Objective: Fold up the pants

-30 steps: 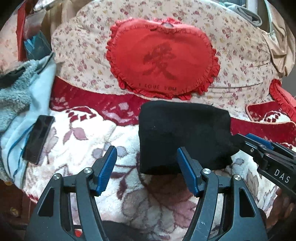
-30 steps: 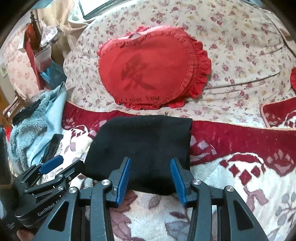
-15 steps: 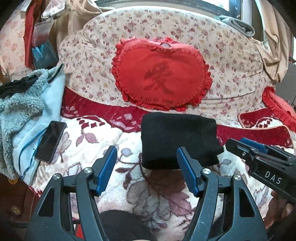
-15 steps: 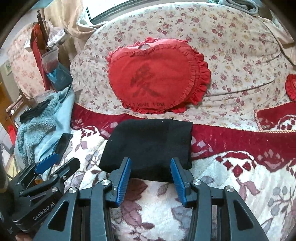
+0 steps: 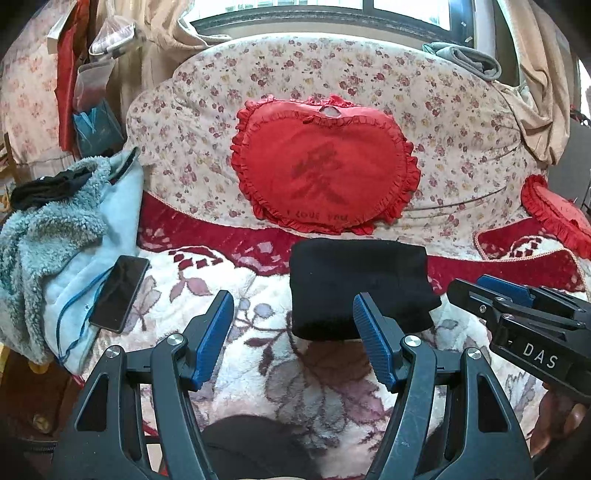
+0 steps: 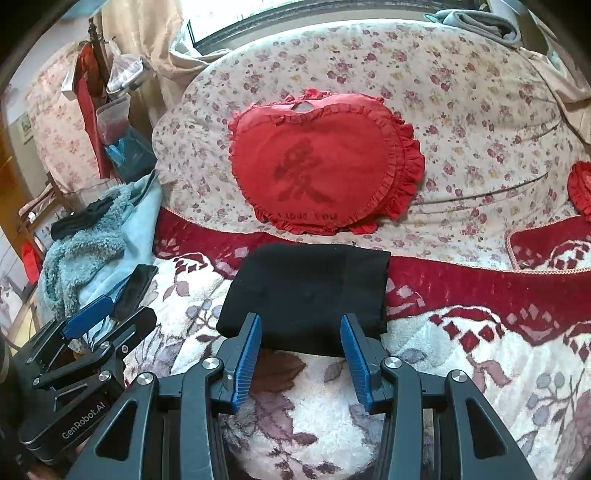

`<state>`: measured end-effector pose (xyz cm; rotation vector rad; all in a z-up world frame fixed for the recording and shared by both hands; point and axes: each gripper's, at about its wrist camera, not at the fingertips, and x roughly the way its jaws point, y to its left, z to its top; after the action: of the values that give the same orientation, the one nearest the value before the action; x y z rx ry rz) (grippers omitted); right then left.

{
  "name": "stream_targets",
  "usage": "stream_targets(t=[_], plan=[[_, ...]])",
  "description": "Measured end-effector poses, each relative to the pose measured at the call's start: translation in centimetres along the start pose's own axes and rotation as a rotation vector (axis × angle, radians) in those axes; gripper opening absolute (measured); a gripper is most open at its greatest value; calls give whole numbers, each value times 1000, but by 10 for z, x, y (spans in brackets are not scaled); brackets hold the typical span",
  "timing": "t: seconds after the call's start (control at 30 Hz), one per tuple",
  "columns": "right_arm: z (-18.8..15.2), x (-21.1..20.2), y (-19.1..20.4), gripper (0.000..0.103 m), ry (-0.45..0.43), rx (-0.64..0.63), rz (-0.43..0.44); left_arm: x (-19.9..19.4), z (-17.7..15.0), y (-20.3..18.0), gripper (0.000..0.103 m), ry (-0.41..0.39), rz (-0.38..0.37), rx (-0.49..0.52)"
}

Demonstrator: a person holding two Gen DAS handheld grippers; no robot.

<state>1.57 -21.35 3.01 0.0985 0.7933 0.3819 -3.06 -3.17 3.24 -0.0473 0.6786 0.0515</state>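
Black pants (image 5: 356, 286), folded into a compact rectangle, lie at frame centre on the plush red-and-white floral blanket (image 5: 258, 354), just below the red heart-shaped ruffled cushion (image 5: 325, 177). We note both tongs released and empty: left gripper (image 5: 293, 338) and right gripper (image 6: 301, 356) sit near the pants' lower edge. At centre left, a black phone (image 5: 120, 293) rests on light-blue fleece (image 5: 55, 236).

A home bedroom: floral quilt (image 5: 369, 92), heart-shaped red cushion (image 5: 325, 177) (frilled edge), curtains (image 5: 162, 33) beside a window (image 5: 314, 11).
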Motion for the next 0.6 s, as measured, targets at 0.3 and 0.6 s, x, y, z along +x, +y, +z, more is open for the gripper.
stream_targets(t=[0.3, 0.6], plan=[[-2, 4, 1, 43, 18, -3, 7, 1, -2, -2, 67, 14, -1, -3], [-3, 10, -1, 43, 35, -1, 12, 5, -3, -3, 67, 20, -1, 1]])
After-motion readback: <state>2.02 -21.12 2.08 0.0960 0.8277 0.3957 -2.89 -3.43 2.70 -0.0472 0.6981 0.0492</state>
